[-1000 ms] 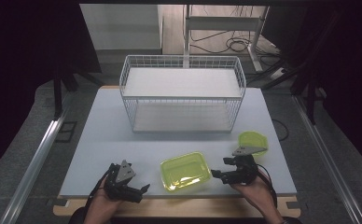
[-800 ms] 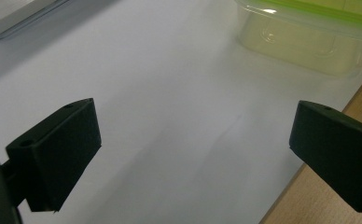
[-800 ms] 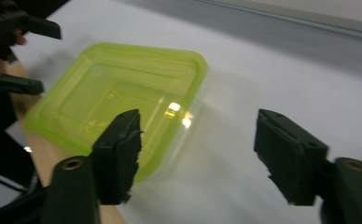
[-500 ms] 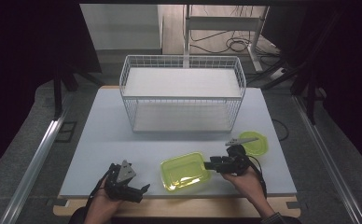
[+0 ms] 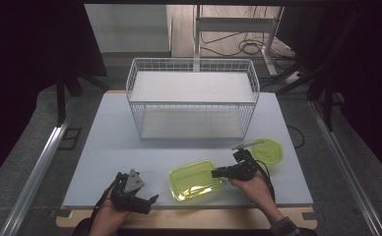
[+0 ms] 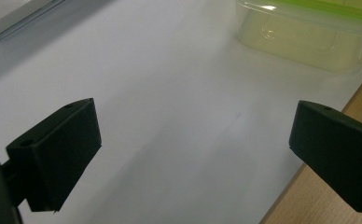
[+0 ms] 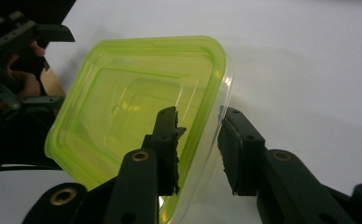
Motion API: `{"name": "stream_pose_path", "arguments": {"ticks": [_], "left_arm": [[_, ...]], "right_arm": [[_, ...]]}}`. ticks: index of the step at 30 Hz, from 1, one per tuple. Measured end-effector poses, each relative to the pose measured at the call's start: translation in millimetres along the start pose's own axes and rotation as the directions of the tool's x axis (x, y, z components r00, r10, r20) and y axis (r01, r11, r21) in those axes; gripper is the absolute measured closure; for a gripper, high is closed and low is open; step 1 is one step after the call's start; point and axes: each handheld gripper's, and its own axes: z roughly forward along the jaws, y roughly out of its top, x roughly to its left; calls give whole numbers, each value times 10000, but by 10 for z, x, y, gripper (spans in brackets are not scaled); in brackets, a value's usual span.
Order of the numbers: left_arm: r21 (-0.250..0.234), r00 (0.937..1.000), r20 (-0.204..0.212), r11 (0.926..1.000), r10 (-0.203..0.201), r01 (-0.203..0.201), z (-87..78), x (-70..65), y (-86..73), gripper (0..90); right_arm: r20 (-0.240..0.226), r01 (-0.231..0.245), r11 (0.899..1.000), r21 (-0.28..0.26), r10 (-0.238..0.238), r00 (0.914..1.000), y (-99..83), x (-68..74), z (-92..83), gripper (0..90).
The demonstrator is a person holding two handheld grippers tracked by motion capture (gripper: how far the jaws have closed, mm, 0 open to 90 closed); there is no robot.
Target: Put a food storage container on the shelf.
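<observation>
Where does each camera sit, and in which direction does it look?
High view: above the person's side, facing forward and down on the grey table; both hands show, with left gripper and right gripper.
Left gripper view: looks along open jaws over the table.
Right gripper view: its jaws straddle the rim of the yellow-green rectangular plastic container.
All share this container.

container [image 5: 195, 180] lies before the wire basket [image 5: 191, 98], lid [image 5: 268, 150] to its right.

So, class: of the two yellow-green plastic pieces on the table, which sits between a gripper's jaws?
The rectangular container: the right gripper straddles its rim. The six-sided piece lies untouched behind.
</observation>
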Motion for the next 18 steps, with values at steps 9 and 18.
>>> {"name": "stream_pose_path", "arguments": {"ticks": [9, 18], "left_arm": [[-2, 10000, -9, 10000, 39, -39, 0, -5, 1, 20], [-191, 9999, -5, 9998, -105, 105, -23, 9, 2, 20]], "right_arm": [[-1294, -1014, 9948, 12, 1007, 9865, 0, -36, -49, 806], [-1520, -1132, 9911, -703, 1015, 9832, 41, 7, -194, 807]]}}
